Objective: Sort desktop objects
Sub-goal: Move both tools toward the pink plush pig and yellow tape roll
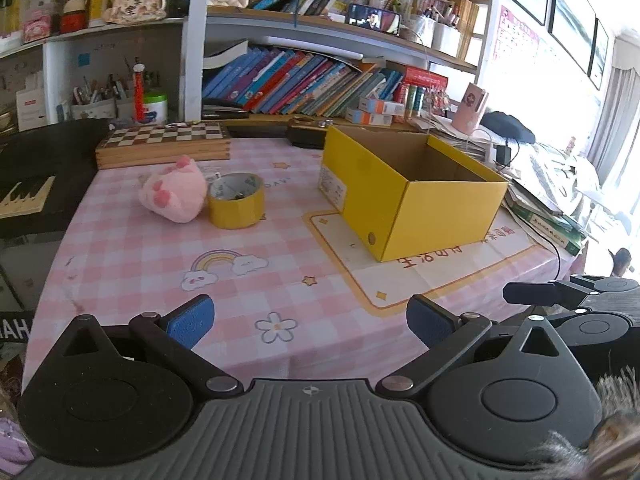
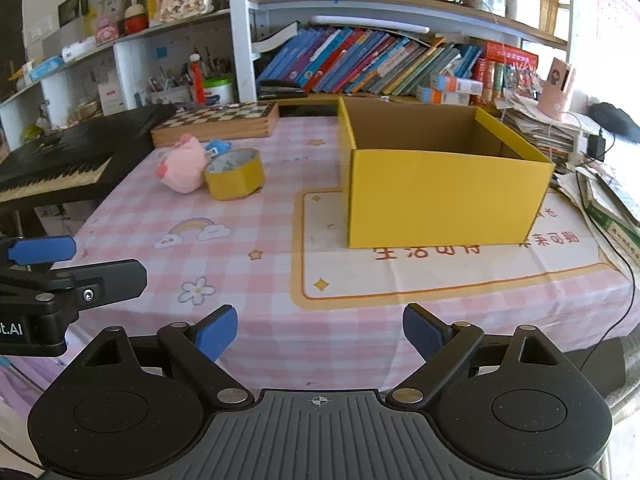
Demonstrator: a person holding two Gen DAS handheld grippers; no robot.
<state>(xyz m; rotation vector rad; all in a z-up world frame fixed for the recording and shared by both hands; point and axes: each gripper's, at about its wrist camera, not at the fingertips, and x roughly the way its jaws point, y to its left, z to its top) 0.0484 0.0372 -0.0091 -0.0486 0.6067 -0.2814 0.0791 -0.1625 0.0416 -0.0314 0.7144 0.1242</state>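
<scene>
In your left wrist view, the open yellow cardboard box [image 1: 408,188] sits right of centre, its visible brown inside bare. Left of it, the yellow roll of tape [image 1: 236,200] stands touching the pink plush toy [image 1: 174,190], both in the upper left of the pink checked tablecloth [image 1: 280,280]. Your left gripper [image 1: 310,322] at the bottom is spread wide, its blue pads holding nothing. A wooden chessboard case [image 1: 164,146] lies behind the toy, below shelves of books.

In your right wrist view, the yellow cardboard box [image 2: 444,196] fills the centre right, no contents visible. The tape [image 2: 235,178] and plush [image 2: 182,168] touch at centre left, a small blue object [image 2: 218,147] behind them. Your right gripper [image 2: 320,334] is wide open and empty. A black keyboard [image 2: 60,164] lies at the left edge.
</scene>
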